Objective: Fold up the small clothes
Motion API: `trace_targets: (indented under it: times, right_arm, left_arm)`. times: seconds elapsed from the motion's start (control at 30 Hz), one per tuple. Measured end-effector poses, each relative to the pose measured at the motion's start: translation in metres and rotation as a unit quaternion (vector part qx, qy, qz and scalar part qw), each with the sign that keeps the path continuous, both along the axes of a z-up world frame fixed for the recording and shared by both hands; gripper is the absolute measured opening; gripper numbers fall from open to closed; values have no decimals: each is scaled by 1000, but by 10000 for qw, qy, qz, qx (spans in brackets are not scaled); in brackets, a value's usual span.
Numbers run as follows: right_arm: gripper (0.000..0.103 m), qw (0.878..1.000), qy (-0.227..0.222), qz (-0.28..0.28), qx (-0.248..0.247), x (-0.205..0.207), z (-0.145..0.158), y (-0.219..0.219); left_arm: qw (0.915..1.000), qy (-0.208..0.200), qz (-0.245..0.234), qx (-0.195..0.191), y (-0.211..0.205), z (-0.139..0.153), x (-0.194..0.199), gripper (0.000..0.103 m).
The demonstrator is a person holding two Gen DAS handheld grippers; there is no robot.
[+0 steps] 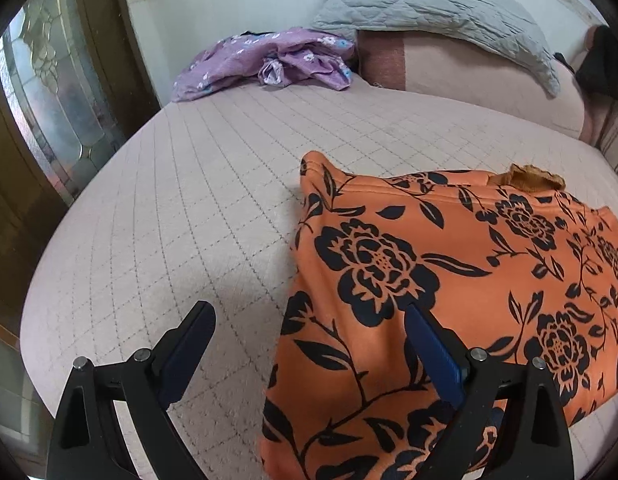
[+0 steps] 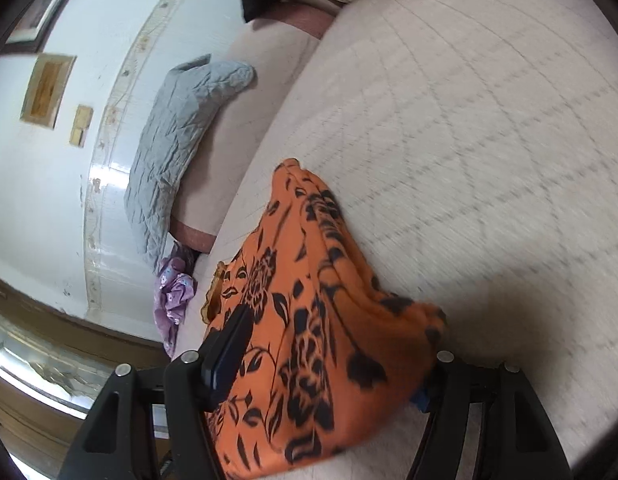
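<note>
Left gripper open over orange garment; right gripper spread, garment between; right view alone shows wall frame.

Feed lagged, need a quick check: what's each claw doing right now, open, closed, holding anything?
Left claw: open, the orange floral garment partly between its fingers, not pinched.
Right claw: open wide, garment bunched between its fingers; grip cannot be told.
</note>
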State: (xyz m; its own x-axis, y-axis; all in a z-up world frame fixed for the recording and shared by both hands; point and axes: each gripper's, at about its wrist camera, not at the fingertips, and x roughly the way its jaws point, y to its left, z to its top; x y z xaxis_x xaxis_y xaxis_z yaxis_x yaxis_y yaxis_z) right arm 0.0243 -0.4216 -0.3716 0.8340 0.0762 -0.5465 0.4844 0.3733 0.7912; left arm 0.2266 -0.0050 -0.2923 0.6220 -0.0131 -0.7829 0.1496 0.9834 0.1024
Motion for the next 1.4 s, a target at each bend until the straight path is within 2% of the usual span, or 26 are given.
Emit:
trace_targets:
  times: [0.1, 0.13, 0.17, 0.3, 0.53, 0.63, 0.8, 0.97, 1.0, 1.03, 1.07, 1.13, 1.2, 1.3, 1.4]
  right_arm:
    - [66, 9989, 71, 170, -422, 9, 4, 6]
    - [54, 9979, 152, 250, -585, 12, 5, 9]
    - [31, 9968, 245, 316, -694, 14, 5, 10]
    - [26, 9967, 323, 440, -595, 15, -2, 7]
    - [21, 9944, 423, 542, -802, 19, 5, 14]
    - [21, 9948, 448, 546, -739, 19, 5, 13]
    - [25, 9984, 340, 422, -174, 12, -5, 5]
    - [40, 9977, 399, 513, -188, 13, 2, 10]
    - [44, 9974, 426, 528, -224, 14, 4, 11]
    - [53, 9972, 430, 562, -224, 15, 5, 12]
    - [59, 9973, 398, 592, -175, 16, 7, 13]
    - [63, 9972, 463, 581, -119, 13, 12, 12]
    - [63, 9961, 651, 453, -390, 8, 26, 10]
    - [63, 9907, 822, 135, -1075, -6, 52, 7]
    - [64, 9716, 951, -352, -2137, -22, 87, 11]
  left_arm:
    - [10000, 8, 44, -31, 1, 0, 3, 96]
    - [10000, -6, 39, -39, 1, 0, 3, 96]
    - [10000, -18, 36, -39, 0, 0, 3, 96]
    - [9999, -3, 52, -92, 0, 0, 6, 96]
    - [9998, 1, 133, -175, 5, 1, 7, 96]
    - [9998, -1, 134, -165, 6, 1, 7, 96]
    - [10000, -23, 79, -41, 4, 0, 4, 96]
    - [9995, -190, 252, 29, 14, 6, 1, 96]
    - [9992, -222, 345, 8, 19, 8, 2, 96]
    - [9986, -254, 455, 13, 24, 9, 3, 96]
    - [9982, -258, 533, 75, 27, 8, 4, 96]
    - [9982, -61, 479, 349, 27, -3, 6, 96]
    - [9981, -13, 334, 513, 23, -8, 4, 96]
    - [9980, -270, 264, 499, 28, 2, -3, 96]
    - [9981, -277, 462, 314, 40, 5, -3, 96]
